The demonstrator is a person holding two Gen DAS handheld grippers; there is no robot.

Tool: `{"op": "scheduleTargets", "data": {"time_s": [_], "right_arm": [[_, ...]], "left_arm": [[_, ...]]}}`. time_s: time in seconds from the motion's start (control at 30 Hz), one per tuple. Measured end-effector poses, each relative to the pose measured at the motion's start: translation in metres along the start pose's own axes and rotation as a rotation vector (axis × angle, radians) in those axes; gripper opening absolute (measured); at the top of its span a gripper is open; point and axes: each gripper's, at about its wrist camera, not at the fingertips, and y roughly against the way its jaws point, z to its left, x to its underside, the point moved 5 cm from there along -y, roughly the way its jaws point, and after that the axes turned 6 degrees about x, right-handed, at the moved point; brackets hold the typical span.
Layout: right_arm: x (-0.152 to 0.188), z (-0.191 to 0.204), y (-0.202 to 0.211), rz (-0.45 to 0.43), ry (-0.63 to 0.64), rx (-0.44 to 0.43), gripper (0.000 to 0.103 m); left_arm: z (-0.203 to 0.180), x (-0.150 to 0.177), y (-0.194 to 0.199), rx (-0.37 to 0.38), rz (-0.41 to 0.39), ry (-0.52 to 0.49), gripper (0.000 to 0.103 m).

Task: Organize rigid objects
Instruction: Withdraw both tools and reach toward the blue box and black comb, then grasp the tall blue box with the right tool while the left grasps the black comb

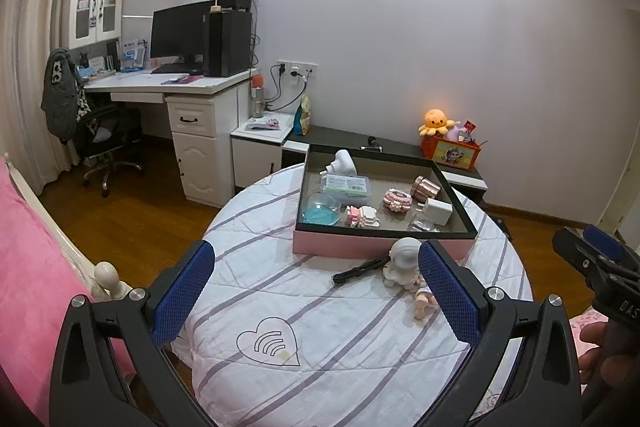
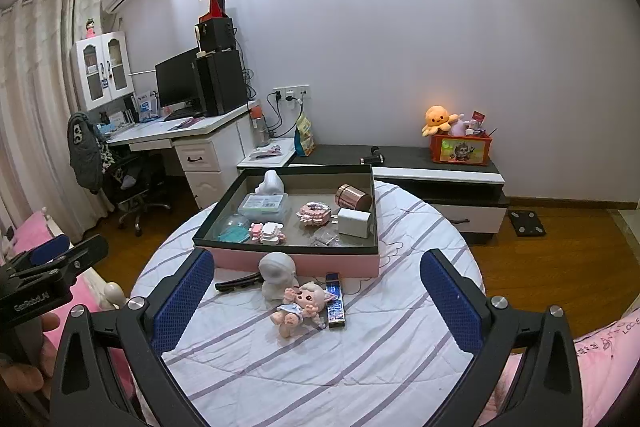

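A pink box with a dark rim stands on the round striped table and holds several small items. In front of it lie a white astronaut figure, a small doll, a black hair clip and a blue rectangular item. My left gripper is open and empty, above the table's near side. My right gripper is open and empty, with the doll and figure between its fingers further ahead.
The round table has a striped cloth. A pink bed lies at the left. A white desk with a monitor, an office chair and a low cabinet with an orange toy box stand by the wall.
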Motion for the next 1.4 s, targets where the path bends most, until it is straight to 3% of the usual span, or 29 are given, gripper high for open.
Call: {"op": "scheduleTargets", "data": {"time_s": [0.37,0.63,0.97,1.2,1.27,1.33,1.4], "right_arm": [[0.017,-0.012,-0.032,0.1,0.027,0.015,0.103],[0.056,-0.029,-0.087,0.253,0.045,0.049,0.103],[0.09,-0.04,-0.142,0.383,0.072,0.068,0.102],[0.091,-0.036,-0.164,0.404,0.077,0.015,0.096],[0.091,-0.033,-0.171,0.41,0.089,0.01,0.089],[0.092,-0.03,-0.178,0.423,0.102,0.006,0.074],[0.094,-0.027,-0.182,0.432,0.117,0.0,0.071]], "left_arm": [[-0.007,0.018,-0.035,0.005,0.078,-0.009,0.103],[-0.008,0.047,-0.089,-0.007,0.186,-0.059,0.103],[-0.016,0.066,-0.163,0.007,0.303,-0.153,0.103],[-0.022,0.07,-0.197,0.042,0.359,-0.184,0.101],[-0.024,0.071,-0.204,0.052,0.373,-0.197,0.098],[-0.027,0.075,-0.213,0.058,0.401,-0.214,0.093],[-0.03,0.077,-0.222,0.076,0.428,-0.225,0.087]]}}
